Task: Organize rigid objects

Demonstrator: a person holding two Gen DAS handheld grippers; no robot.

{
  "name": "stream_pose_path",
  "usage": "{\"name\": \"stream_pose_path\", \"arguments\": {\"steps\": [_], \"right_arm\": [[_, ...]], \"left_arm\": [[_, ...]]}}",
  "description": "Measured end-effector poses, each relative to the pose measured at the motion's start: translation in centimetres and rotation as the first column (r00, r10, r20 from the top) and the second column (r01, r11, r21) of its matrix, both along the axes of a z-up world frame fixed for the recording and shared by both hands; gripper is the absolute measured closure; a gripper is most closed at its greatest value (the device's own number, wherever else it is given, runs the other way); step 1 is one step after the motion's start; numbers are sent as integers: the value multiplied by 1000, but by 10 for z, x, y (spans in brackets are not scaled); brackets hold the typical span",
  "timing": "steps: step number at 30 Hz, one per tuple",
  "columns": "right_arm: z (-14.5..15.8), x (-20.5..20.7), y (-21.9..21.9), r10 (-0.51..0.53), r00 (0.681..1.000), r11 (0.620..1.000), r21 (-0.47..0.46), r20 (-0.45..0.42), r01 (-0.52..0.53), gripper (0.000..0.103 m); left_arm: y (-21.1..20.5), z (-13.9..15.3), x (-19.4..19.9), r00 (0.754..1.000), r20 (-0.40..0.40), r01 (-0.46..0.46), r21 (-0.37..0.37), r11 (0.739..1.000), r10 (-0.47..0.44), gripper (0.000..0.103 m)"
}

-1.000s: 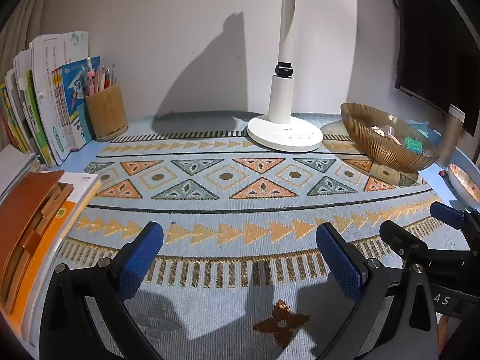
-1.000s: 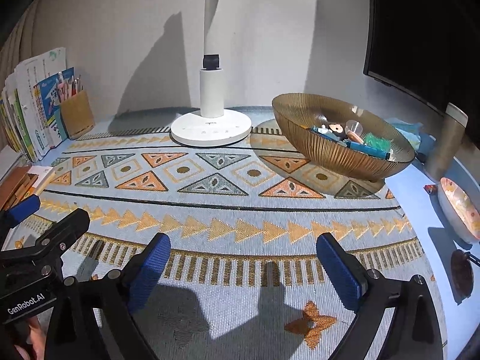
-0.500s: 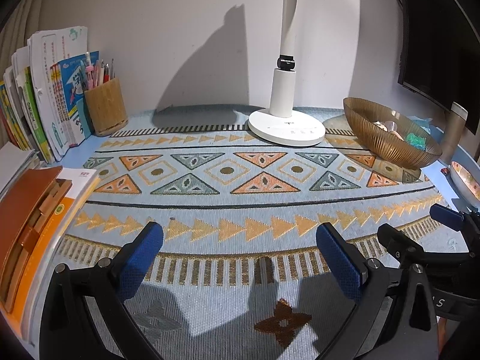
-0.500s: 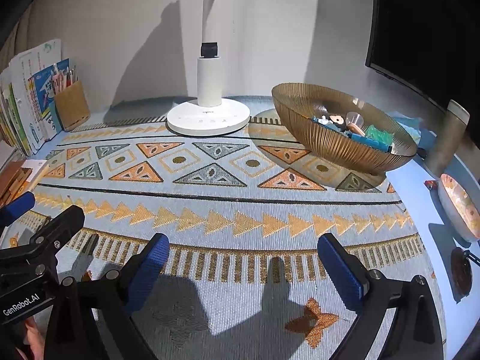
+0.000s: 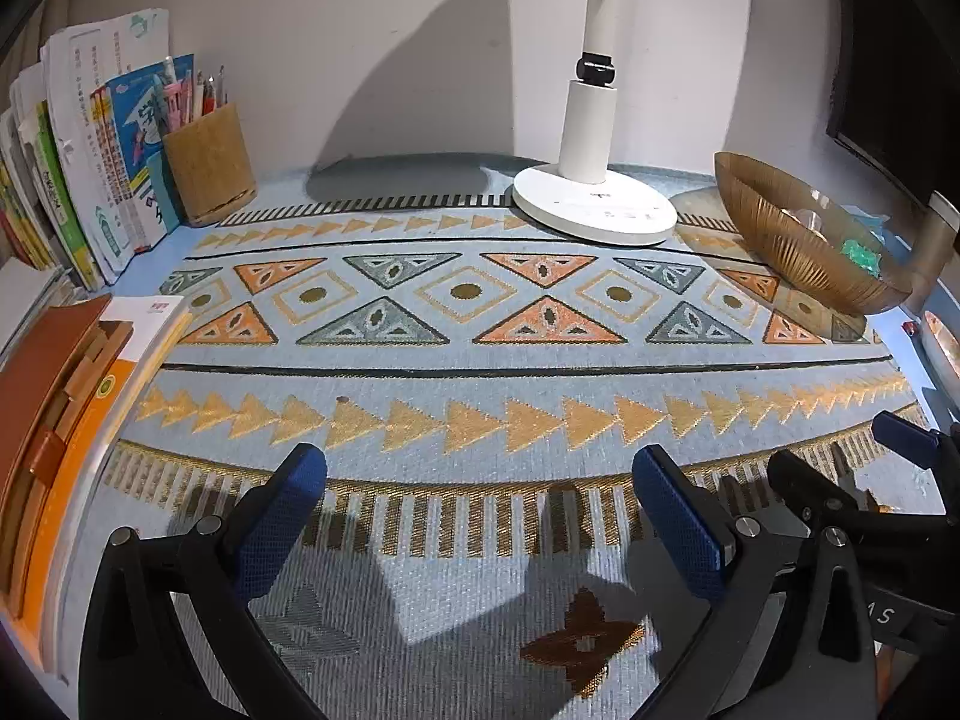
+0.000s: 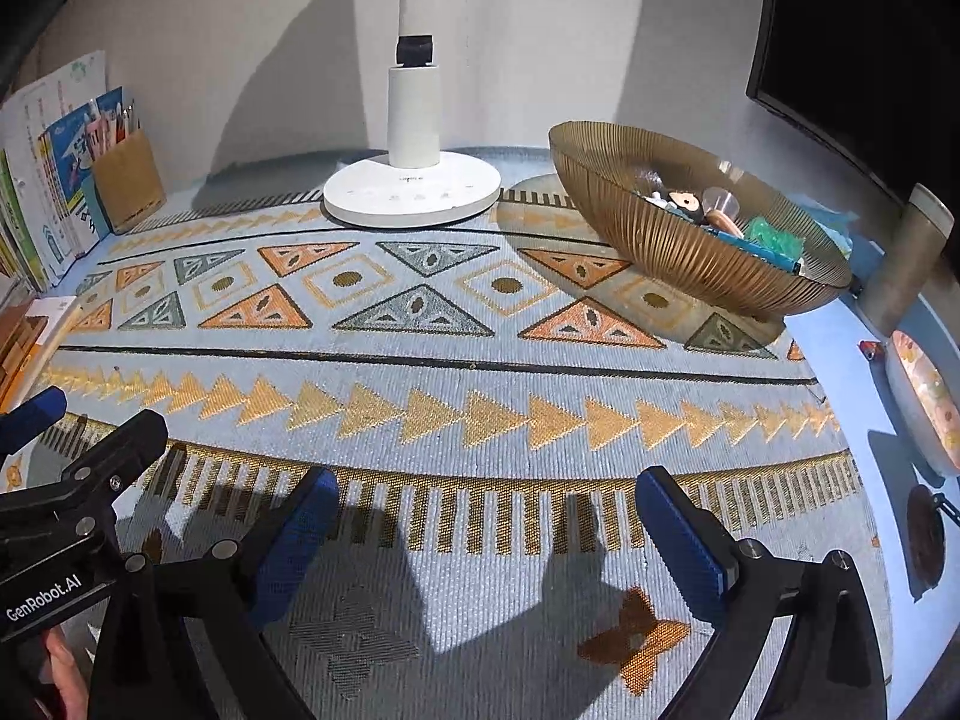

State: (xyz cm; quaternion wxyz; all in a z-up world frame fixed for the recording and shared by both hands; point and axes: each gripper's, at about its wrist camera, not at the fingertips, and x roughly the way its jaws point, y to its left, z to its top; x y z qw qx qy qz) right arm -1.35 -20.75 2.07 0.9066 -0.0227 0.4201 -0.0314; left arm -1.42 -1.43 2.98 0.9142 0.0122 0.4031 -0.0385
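Note:
A ribbed amber bowl (image 6: 678,240) stands at the back right of the patterned mat (image 6: 456,324) and holds several small items: a teal pen, a green piece, a small clear cup. The bowl also shows in the left wrist view (image 5: 798,240). My left gripper (image 5: 480,510) is open and empty, low over the mat's near edge. My right gripper (image 6: 489,531) is open and empty, side by side with it on the right. Each gripper shows at the edge of the other's view.
A white lamp base (image 6: 414,192) stands at the back centre. A wooden pen holder (image 5: 207,165) and upright books (image 5: 90,168) are at the back left. A stack of orange and brown books (image 5: 54,420) lies at left. A grey cylinder (image 6: 906,258) and a shallow dish (image 6: 924,402) are at right.
Both grippers have drifted slightly forward over the mat, so the lamp and the bowl look a little nearer. Both stay open and empty.

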Motion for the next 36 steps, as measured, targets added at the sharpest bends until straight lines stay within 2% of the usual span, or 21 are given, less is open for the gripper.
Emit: {"name": "stream_pose_path", "arguments": {"steps": [4, 5, 8, 10, 14, 17, 21, 23, 27, 36], "right_arm": [[-12, 12, 3, 13, 996, 1000, 9, -90, -12, 4], [-15, 15, 2, 13, 993, 1000, 14, -113, -12, 0], [-16, 18, -4, 6, 992, 998, 55, -128, 1, 0], [-16, 19, -7, 11, 991, 997, 82, -136, 0, 0], [-15, 19, -6, 15, 990, 997, 83, -137, -4, 0], [-16, 19, -7, 20, 990, 997, 82, -137, -9, 0], [-17, 19, -5, 19, 991, 997, 75, -136, -8, 0], [-18, 18, -5, 16, 993, 997, 80, -121, -6, 0], [-19, 13, -6, 37, 996, 996, 81, -82, -31, 0], [-18, 11, -6, 33, 996, 996, 82, -81, -26, 0]], "left_arm": [[0, -7, 7, 998, -58, 0, -2, 1000, 0, 1], [3, -9, 10, 997, -79, -3, -20, 1000, 2, 1], [9, -20, 21, 986, -165, -12, -65, 998, 1, 1], [7, -20, 19, 987, -161, -10, -55, 998, 1, 1], [-6, -24, 21, 984, -178, 0, 37, 999, 7, 0], [-6, -24, 22, 983, -179, -25, 40, 999, 32, 0], [-5, -22, 22, 984, -177, -7, 41, 999, 14, 0], [-4, -23, 19, 988, -152, -12, 31, 999, 17, 0], [-5, -24, 19, 988, -153, -13, 31, 999, 17, 0], [-6, -24, 19, 988, -154, -14, 28, 1000, 18, 0]]}}
